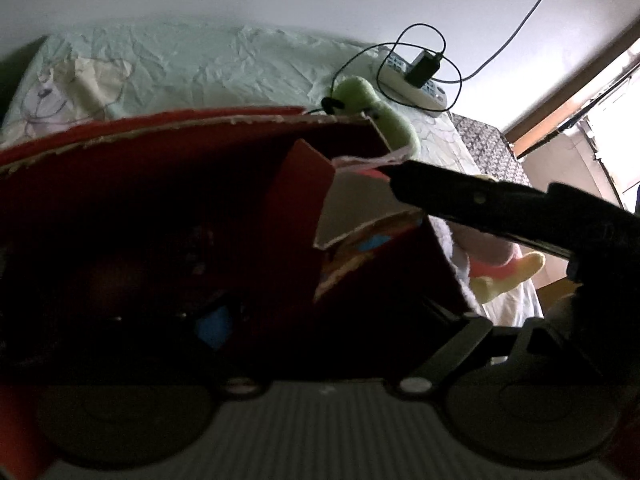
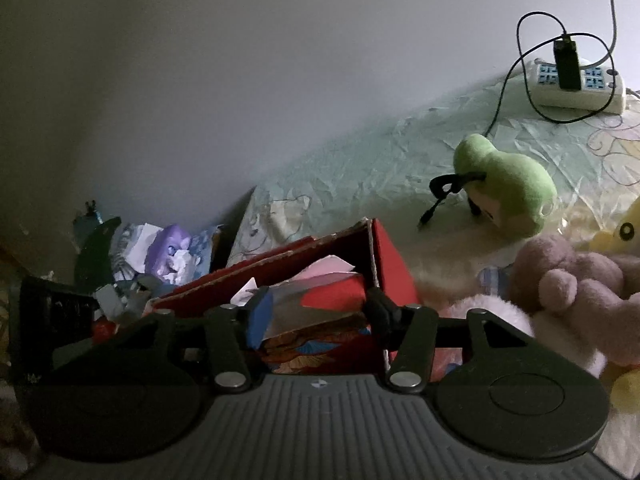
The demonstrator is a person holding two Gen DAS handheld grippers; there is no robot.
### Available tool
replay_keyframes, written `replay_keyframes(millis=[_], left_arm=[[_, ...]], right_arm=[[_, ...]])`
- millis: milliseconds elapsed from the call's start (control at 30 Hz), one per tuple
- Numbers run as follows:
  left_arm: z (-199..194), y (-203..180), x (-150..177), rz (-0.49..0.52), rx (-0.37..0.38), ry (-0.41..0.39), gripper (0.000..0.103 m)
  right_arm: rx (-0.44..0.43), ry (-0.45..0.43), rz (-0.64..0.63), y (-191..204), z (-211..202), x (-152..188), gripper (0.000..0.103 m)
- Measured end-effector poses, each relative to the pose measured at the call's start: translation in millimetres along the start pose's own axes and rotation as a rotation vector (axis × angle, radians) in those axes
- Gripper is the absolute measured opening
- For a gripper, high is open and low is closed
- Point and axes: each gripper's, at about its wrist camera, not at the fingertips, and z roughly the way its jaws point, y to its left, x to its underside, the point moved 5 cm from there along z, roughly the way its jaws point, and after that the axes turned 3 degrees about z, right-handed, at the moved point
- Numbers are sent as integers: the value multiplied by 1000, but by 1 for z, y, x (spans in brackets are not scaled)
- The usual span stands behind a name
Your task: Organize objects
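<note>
Red cardboard box (image 2: 384,256) sits on the bed's pale green sheet (image 2: 360,152), open at the top, stuffed with loose papers (image 2: 320,276) in pink, white and red print.

Right gripper (image 2: 316,308): fingers spread wide, one tip with a blue pad (image 2: 260,312) at the left, the other (image 2: 380,308) against the box's right wall. Both tips hang over or just inside the box mouth; whether they touch the papers cannot be told. Nothing is pinched.

Left gripper: in its own view the camera is pressed up to the box (image 1: 160,184), dark interior filling the frame. Only one finger (image 1: 472,196) is seen, a black bar reaching in from the right, its tip at the box's upper corner by a grey flap (image 1: 352,208). The other finger is hidden, so its opening cannot be told.

Count: one box. Plush toys: one green (image 2: 504,188), one mauve (image 2: 576,284), one yellow (image 2: 624,228) partly cut off at the frame edge, one white fluffy (image 2: 488,312) low by the gripper. One white power strip (image 2: 580,88) with a black charger (image 2: 567,65) plugged in, and its cable (image 2: 500,100) running down to the green plush.

Edges: wall close behind the bed; clutter pile (image 2: 160,256) in the corner left of the box. Open sheet lies between the box and the green plush.
</note>
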Motion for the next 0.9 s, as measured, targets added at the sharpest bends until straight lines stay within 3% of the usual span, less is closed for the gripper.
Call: replay_keyframes(millis=[133, 200, 267, 400, 467, 633, 800, 900], left_arm=[[2, 0, -4, -10, 2, -15, 88], [6, -4, -7, -13, 32, -11, 80], [8, -10, -7, 15, -7, -11, 81], [-1, -17, -4, 42, 2, -15, 81], [-11, -22, -1, 44, 25, -21, 81], [-24, -32, 10, 79, 63, 24, 81], [1, -9, 5, 23, -63, 65, 80], [-2, -1, 7, 10, -83, 38, 85]], right_arm=[[-12, 2, -75, 6, 7, 4, 60], [-1, 24, -116, 9, 14, 7, 60], [28, 30, -137, 11, 15, 9, 55], [3, 49, -47, 8, -2, 2, 40], [-32, 75, -9, 11, -15, -2, 40], [-7, 127, -51, 24, -24, 2, 44], [12, 64, 9, 10, 2, -1, 45], [43, 14, -13, 4, 2, -3, 51]])
